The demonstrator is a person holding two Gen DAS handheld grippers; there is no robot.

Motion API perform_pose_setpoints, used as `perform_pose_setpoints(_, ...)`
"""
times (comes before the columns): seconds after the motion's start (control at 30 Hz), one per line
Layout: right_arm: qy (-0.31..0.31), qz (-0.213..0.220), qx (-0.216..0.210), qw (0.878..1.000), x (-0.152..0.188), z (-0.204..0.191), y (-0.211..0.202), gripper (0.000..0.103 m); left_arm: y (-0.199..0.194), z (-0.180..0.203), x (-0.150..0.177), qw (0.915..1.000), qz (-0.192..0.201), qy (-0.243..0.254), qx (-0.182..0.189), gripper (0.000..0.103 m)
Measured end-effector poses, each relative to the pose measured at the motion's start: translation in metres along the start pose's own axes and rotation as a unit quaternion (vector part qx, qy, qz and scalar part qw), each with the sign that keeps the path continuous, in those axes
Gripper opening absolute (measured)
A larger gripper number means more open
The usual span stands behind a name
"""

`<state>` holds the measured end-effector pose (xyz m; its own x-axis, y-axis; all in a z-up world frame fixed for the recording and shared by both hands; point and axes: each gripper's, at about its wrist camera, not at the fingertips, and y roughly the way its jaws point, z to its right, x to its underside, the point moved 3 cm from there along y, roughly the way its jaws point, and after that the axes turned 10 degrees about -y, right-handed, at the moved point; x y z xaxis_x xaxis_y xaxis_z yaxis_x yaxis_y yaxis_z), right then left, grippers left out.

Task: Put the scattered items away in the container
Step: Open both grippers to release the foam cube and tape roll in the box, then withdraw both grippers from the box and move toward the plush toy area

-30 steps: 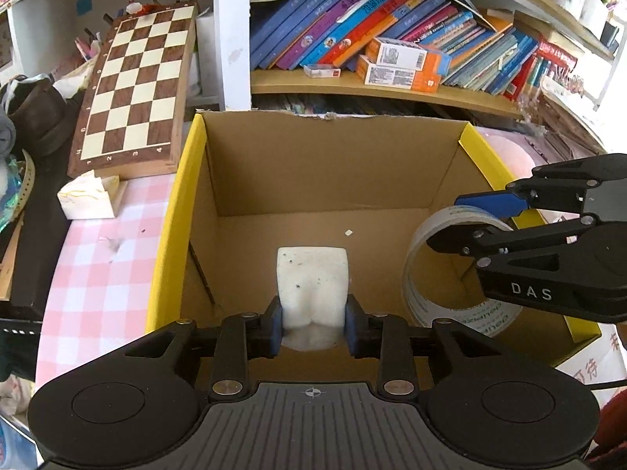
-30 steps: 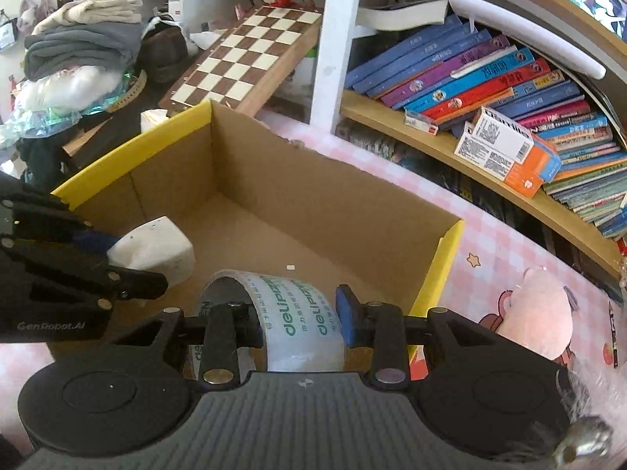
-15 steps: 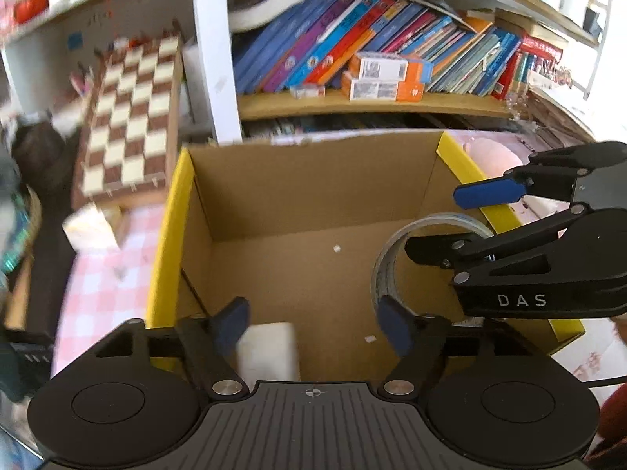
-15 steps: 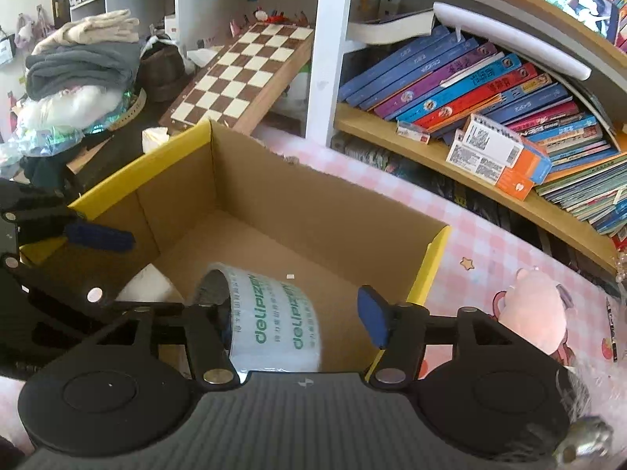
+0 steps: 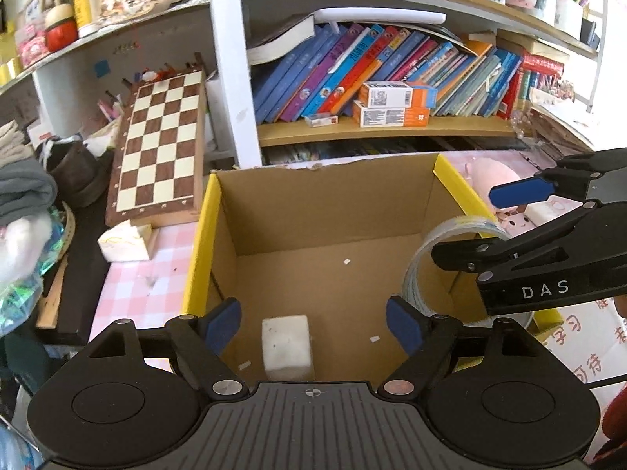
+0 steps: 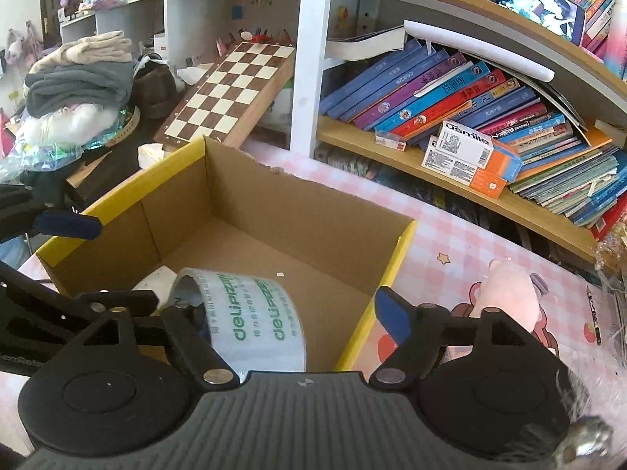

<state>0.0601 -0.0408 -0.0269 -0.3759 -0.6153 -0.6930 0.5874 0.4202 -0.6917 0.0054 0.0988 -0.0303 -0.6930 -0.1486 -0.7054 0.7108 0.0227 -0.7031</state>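
Now, scene lines, left to right:
Chessboard (image 5: 160,145): leans against the shelving, far left of the box; not part of the tidying as far as I can judge.
Left gripper (image 5: 313,325): jaws have just been opening and stand wide, holding nothing.
White block (image 5: 288,346): lies on the floor of the cardboard box (image 5: 325,199), near wall, below and between the left jaws, touching neither pad.
Tape roll (image 6: 254,321): stands on edge in the box's near right corner; the right gripper's left finger reaches through its hole. Printed in green: "deli".
Right gripper (image 6: 298,315): jaws have just been opening and are spread wide, no longer pinching the tape. Body reads "DAS" in the left view.
Coming move: both hands likely lift clear; the tape's hole still rings one finger.
Pink plush (image 6: 509,297): on the checked cloth right of the box, nearer the right hand.
Orange cartons (image 6: 470,156): shelf, far right; "Usmile".
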Motion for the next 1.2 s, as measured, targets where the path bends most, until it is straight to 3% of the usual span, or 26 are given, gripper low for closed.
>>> perform_pose_setpoints(0.13,-0.015,-0.001,0.006,1.0,-0.001,-0.005,-0.002,0.086,-0.005,0.0,0.002,1.0,0.006,0.0,0.0,0.084)
perform_pose_setpoints(0.3,-0.035,-0.045,0.017,0.998,0.008,-0.006,0.006,0.088,-0.008,-0.004,0.002,0.9999,0.013,-0.007,-0.005,0.084)
perform_pose_setpoints(0.7,0.022,-0.078,-0.026,0.996,0.021,0.004,0.007,0.092,-0.001,-0.031,-0.003,0.9985,0.023,-0.026,-0.042,0.084)
perform_pose_setpoints(0.8,0.043,-0.071,-0.028,0.996,0.021,0.01,0.005,0.08,0.003,-0.041,-0.004,0.9978,0.024,-0.031,-0.053,0.083)
perform_pose_setpoints(0.83,0.048,-0.073,-0.026,0.996,0.021,0.012,0.006,0.065,0.005,-0.045,-0.004,0.9975,0.024,-0.032,-0.058,0.082)
perform_pose_setpoints(0.87,0.054,-0.075,-0.022,0.995,0.021,0.014,0.008,0.049,0.008,-0.048,-0.005,0.9971,0.024,-0.034,-0.064,0.08)
perform_pose_setpoints(0.9,0.06,-0.077,-0.017,0.995,0.022,0.017,0.01,0.042,0.01,-0.052,-0.006,0.9968,0.022,-0.036,-0.068,0.077)
perform_pose_setpoints(1.0,0.071,-0.085,-0.008,0.994,0.024,0.023,0.018,0.023,0.021,-0.061,-0.007,0.9968,0.01,-0.041,-0.067,0.052)
perform_pose_setpoints(1.07,0.079,-0.086,-0.012,0.993,0.026,0.026,0.023,0.019,0.028,-0.065,-0.007,0.9971,-0.001,-0.045,-0.061,0.024)
perform_pose_setpoints(1.13,0.077,-0.082,-0.007,0.994,0.024,0.027,0.026,0.018,0.034,-0.069,-0.008,0.9973,-0.006,-0.055,-0.048,0.007)
perform_pose_setpoints(1.2,0.078,-0.078,-0.002,0.994,0.021,0.031,0.031,0.016,0.04,-0.072,-0.011,0.9972,-0.008,-0.062,-0.04,0.006)
